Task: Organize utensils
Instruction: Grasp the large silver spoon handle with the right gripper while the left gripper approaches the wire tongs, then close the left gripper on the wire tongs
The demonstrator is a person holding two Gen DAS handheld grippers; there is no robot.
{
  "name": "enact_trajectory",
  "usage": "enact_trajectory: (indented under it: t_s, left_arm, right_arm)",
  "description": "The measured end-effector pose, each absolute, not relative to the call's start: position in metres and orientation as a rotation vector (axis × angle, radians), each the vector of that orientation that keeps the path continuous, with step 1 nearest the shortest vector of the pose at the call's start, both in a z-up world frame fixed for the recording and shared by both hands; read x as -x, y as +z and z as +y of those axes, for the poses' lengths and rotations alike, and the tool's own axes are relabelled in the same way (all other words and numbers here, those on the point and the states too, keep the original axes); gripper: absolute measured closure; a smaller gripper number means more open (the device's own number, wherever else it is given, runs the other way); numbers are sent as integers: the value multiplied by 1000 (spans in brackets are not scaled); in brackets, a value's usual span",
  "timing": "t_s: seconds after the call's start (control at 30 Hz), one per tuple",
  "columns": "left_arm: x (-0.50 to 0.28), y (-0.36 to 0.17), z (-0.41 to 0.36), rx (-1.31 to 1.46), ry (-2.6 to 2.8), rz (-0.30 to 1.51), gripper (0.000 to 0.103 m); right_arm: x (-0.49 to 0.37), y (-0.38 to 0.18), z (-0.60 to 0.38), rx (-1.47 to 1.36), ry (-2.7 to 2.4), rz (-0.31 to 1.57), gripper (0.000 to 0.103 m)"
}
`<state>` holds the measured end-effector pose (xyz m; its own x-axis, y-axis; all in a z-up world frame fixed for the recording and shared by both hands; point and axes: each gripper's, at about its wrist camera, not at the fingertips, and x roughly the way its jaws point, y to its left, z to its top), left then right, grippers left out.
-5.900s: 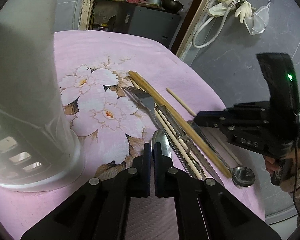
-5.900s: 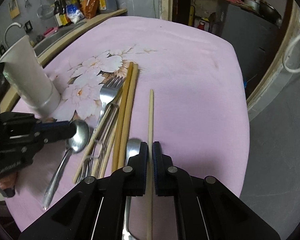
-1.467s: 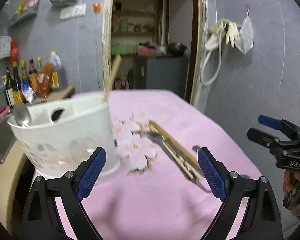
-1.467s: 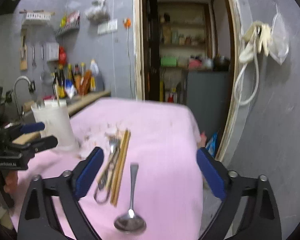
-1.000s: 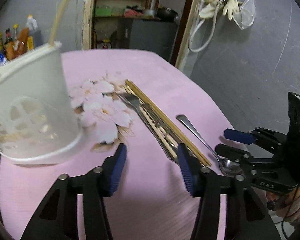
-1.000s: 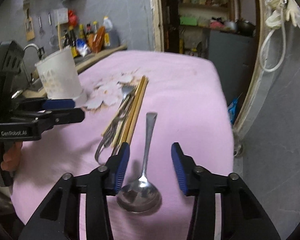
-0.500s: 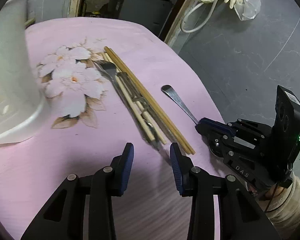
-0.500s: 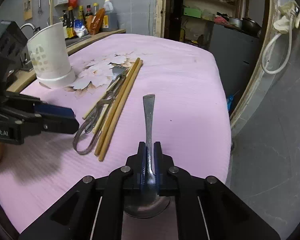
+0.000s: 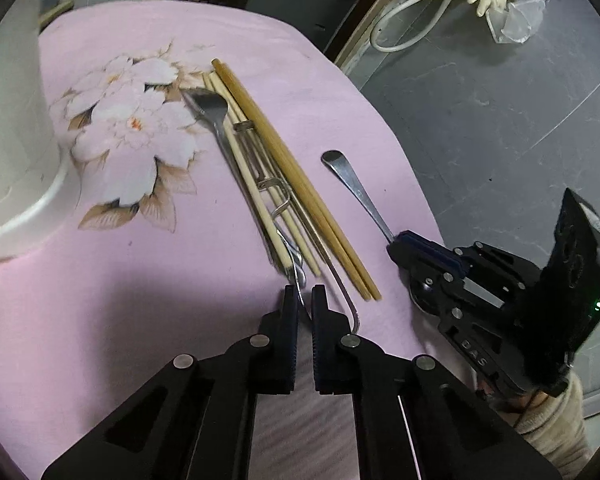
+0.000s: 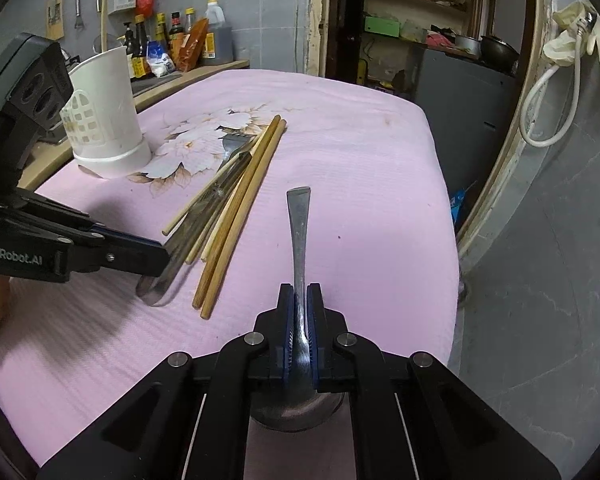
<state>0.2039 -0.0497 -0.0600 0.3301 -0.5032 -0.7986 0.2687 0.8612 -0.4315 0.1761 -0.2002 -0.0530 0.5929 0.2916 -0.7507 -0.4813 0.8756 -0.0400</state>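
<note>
On the pink flowered cloth [image 9: 120, 272] lies a bundle of a fork [image 9: 210, 106], wooden chopsticks [image 9: 292, 176] and wire tongs [image 9: 260, 160]. My left gripper [image 9: 304, 296] is low over the near end of the fork's handle, its jaws closing with the thin handle pinched between the pads. It shows from the side in the right wrist view as the left gripper [image 10: 156, 258]. My right gripper [image 10: 299, 292] is shut on the neck of a steel spoon [image 10: 298, 232], whose bowl lies under the jaws. The white utensil holder [image 10: 104, 112] stands at the far left with a chopstick in it.
The table's right edge [image 10: 452, 240] drops to a grey floor beside a door frame with a white hose [image 10: 540, 120]. Bottles [image 10: 172, 44] line a counter behind the holder. A person's sleeve [image 9: 548, 420] holds the right gripper.
My left gripper has dipped closer to the cloth and its jaws have gone from wide apart to closed on the fork's handle end. The right gripper closed on the spoon and stays there.
</note>
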Motion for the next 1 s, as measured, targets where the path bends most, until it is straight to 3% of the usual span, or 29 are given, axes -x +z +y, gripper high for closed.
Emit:
enact_trajectory:
  t_s: [0.63,0.77,1.0]
  left_arm:
    - [-151,-30,4,82,-544,1081,101]
    - [-151,-24,-16,33,-544,1047,96]
    - [-166,-39,-52,-128,-556,1068,80]
  right_arm:
    - [-169,-50,-201,234,451,858,98]
    - [-175,-50,-201,220,461,863,97]
    - [-183,-49,-202,218,498,881,96]
